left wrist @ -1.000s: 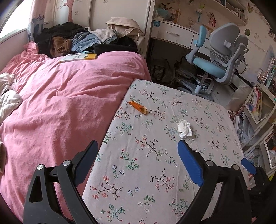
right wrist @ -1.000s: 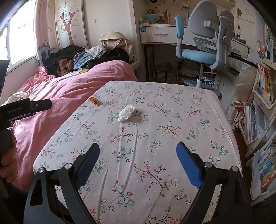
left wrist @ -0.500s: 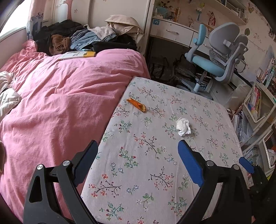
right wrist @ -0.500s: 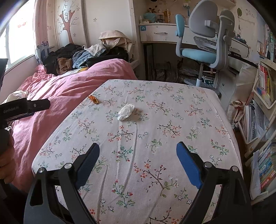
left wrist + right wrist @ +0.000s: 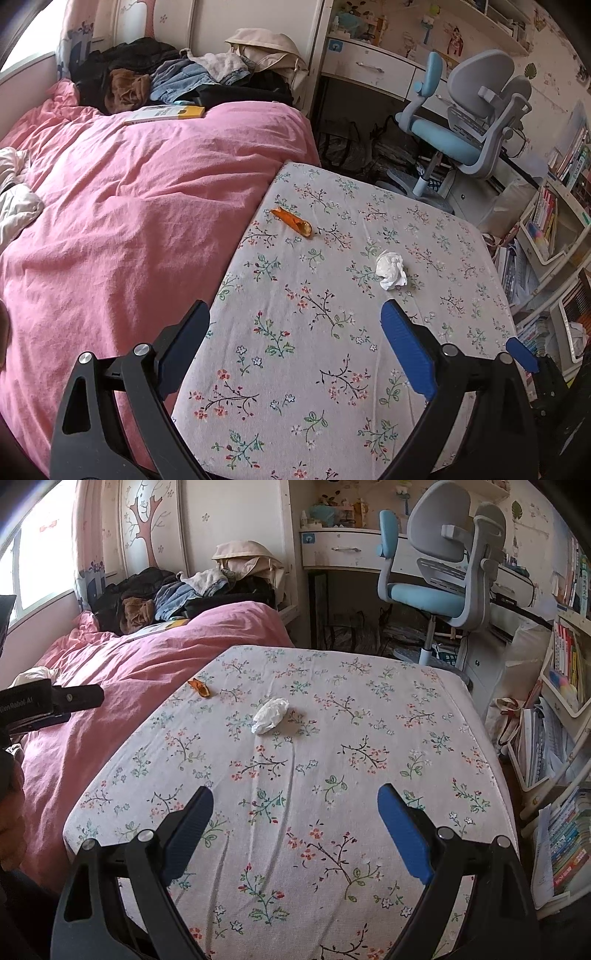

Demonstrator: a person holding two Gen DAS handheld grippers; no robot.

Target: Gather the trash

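Note:
A crumpled white tissue [image 5: 390, 268] [image 5: 270, 709] lies near the middle of the floral-covered mattress [image 5: 332, 362] [image 5: 369, 738]. An orange peel or wrapper scrap [image 5: 293, 222] [image 5: 200, 688] rests closer to the pink duvet edge. My left gripper [image 5: 295, 332] hovers open above the near part of the floral sheet, well short of both pieces. My right gripper [image 5: 295, 812] is open too, nothing between its fingers, with the tissue ahead and slightly left. The left gripper's body shows at the left edge of the right wrist view.
A pink duvet [image 5: 129, 221] covers the bed on the left, with a clothes pile [image 5: 177, 81] and a yellow-edged book [image 5: 166, 112] at its far end. A blue-grey desk chair [image 5: 461, 136] and desk stand beyond. Bookshelves [image 5: 565, 701] line the right side.
Both views have shifted only slightly; the trash pieces lie where they were and both grippers stay open.

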